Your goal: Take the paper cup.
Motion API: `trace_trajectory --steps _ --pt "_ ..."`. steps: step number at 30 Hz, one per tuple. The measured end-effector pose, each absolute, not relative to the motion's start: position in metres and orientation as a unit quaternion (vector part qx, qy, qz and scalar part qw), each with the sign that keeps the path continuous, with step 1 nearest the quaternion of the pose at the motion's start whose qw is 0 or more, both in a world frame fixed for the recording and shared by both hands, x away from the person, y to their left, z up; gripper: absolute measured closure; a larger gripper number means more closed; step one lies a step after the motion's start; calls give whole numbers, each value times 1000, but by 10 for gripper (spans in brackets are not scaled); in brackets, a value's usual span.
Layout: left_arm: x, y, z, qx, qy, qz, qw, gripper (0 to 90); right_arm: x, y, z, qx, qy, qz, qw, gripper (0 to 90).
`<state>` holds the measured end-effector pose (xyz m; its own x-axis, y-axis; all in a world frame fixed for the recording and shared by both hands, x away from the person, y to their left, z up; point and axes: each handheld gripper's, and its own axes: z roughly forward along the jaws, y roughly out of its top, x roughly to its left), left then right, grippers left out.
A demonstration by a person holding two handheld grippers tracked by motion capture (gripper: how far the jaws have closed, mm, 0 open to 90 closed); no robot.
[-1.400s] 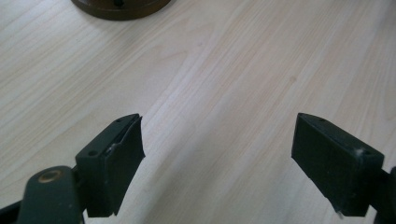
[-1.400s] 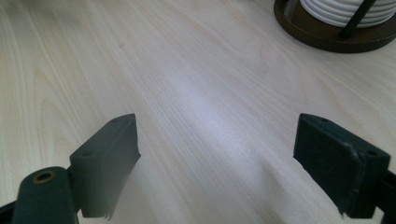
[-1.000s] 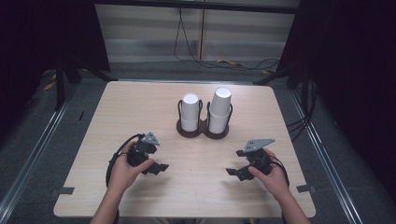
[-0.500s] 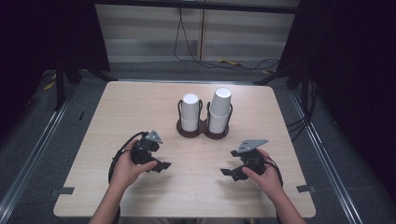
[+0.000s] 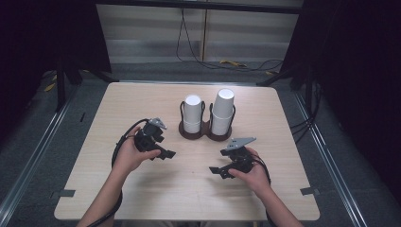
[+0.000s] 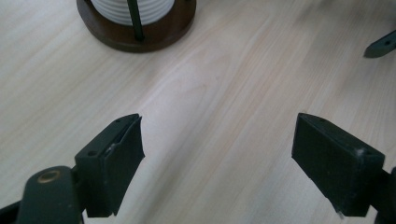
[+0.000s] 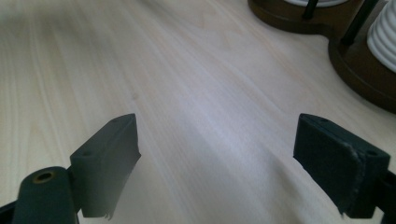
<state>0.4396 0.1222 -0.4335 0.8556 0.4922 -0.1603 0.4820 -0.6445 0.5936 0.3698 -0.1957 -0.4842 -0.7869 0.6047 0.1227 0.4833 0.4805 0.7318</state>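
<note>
Two stacks of white paper cups stand upright in a dark wooden double holder [image 5: 206,134] at the middle of the table [image 5: 94,189], the left stack [image 5: 192,113] shorter than the right stack [image 5: 223,111]. Both grippers sit on the near side of the holder with nothing between their jaws. The left gripper [image 5: 165,153] has its jaws spread wide over bare wood; in the left gripper view the holder's round base [image 6: 135,32] lies ahead and off to the upper left, so the cups are forward and a little aside of its line. The right gripper [image 5: 218,171] is likewise released, jaws wide apart, pointing towards the table's middle; in the right gripper view the holder's base [image 7: 364,70] sits at the upper right, well off its axis. The stacks' long axis runs vertical, so a grasp would have to close across a stack from the side. By my reading the left gripper is the nearer one to the shorter stack, and a slight turn would bring its jaws square onto it
</note>
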Motion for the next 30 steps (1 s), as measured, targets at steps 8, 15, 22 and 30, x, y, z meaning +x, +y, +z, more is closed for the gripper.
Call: trace_trajectory --steps 8,15,22,30 --pt "466 111 -402 906 263 25 332 166 382 -187 -482 324 848 413 77 143" --pt "490 103 -376 919 240 25 313 166 390 -176 -482 319 852 410 73 153" --pt "504 93 -359 922 231 38 309 170 399 -169 -481 319 852 408 78 155" --pt "519 79 -351 919 235 35 315 173 406 -160 -480 313 853 409 78 156"
